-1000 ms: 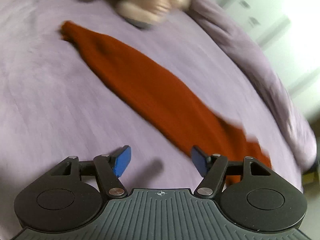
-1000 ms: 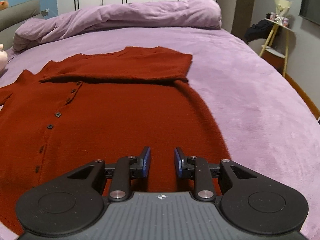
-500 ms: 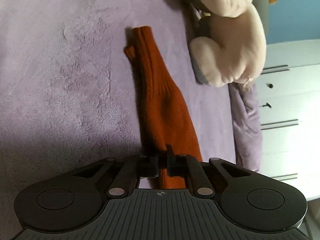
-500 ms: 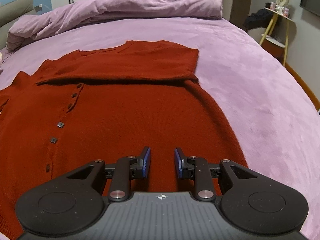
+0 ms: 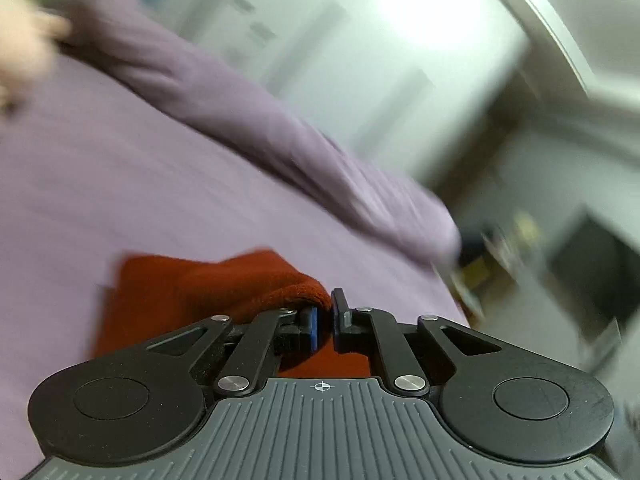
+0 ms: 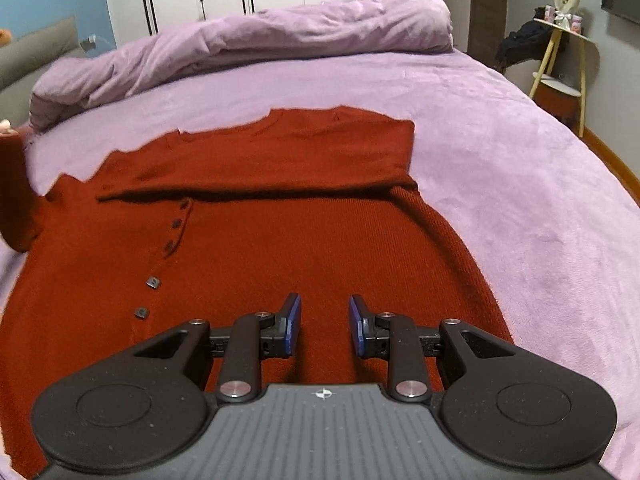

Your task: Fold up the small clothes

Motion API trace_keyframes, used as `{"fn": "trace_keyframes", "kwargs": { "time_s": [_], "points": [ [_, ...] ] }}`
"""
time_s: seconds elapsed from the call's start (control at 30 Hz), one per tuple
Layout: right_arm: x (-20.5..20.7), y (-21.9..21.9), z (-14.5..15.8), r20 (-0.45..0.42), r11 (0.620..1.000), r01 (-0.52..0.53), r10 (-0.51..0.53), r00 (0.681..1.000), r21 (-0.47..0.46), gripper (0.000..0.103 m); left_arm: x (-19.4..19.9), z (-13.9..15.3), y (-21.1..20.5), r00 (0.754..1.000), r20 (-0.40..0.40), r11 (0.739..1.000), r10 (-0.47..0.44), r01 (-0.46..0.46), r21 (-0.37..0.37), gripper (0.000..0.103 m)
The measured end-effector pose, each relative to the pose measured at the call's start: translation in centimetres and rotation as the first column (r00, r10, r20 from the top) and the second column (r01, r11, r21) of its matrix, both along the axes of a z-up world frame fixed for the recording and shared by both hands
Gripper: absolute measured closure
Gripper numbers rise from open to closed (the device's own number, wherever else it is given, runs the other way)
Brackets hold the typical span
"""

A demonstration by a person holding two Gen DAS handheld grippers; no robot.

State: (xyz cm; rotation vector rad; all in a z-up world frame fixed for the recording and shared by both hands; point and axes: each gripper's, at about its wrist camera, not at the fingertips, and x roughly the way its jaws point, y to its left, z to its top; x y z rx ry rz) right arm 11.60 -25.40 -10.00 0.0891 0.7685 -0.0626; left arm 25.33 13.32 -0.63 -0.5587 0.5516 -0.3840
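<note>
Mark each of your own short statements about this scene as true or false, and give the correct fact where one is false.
1. The left gripper is shut on a sleeve of the red cardigan. True.
2. The right gripper is clamped on the cardigan. False: its jaws stand apart, with nothing between them, over the garment.
3. The far sleeve is folded across the chest of the cardigan. True.
4. The cardigan lies on a blue bedsheet. False: the bedsheet is purple.
5. A rolled purple duvet lies at the far end of the bed. True.
</note>
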Motion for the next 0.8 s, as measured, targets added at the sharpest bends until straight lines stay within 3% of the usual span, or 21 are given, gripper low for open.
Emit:
{"fn": "trace_keyframes", "kwargs": {
  "time_s": [0.1,0.2,0.27,0.43,0.5,0.6,0.7,0.8],
  "points": [
    [-0.1,-0.5,0.2,0.012,0.999,-0.002,0.001,1.000,0.032,0.078,0.0,-2.6,-6.5,0.991,-0.100,0.993,-0.091,0.097,0.062,0.062],
    [0.1,-1.3,0.5,0.024,0.997,0.003,-0.005,1.000,0.071,0.078,-0.7,-5.9,-8.5,0.971,-0.226,0.990,-0.071,0.097,0.107,0.061],
    [0.7,-1.5,0.6,0.029,0.995,-0.019,0.016,0.999,0.099,0.077,-1.9,-7.2,-7.7,0.959,-0.285,0.987,-0.007,0.053,0.152,0.058],
    [3.4,0.6,0.4,0.058,0.988,-0.121,0.116,0.992,0.098,0.074,-5.8,-8.3,-2.7,0.934,-0.309,0.973,0.178,-0.120,0.196,0.051],
    [4.4,3.4,0.4,0.094,0.977,-0.209,0.206,0.974,0.032,0.066,-7.2,-8.5,-0.9,0.911,-0.325,0.958,0.253,-0.190,0.213,0.050],
    [5.4,8.6,0.1,0.139,0.939,-0.321,0.336,0.931,-0.119,0.062,-8.4,-9.1,0.8,0.885,-0.336,0.939,0.321,-0.252,0.233,0.051],
    [5.8,13.7,-0.8,0.148,0.866,-0.416,0.466,0.872,-0.277,0.061,-9.3,-9.0,1.7,0.888,-0.330,0.941,0.321,-0.259,0.219,0.051],
    [6.4,17.4,-2.1,0.108,0.779,-0.464,0.552,0.827,-0.422,0.063,-9.7,-8.6,1.4,0.897,-0.294,0.931,0.329,-0.257,0.259,0.050]
  ]
}}
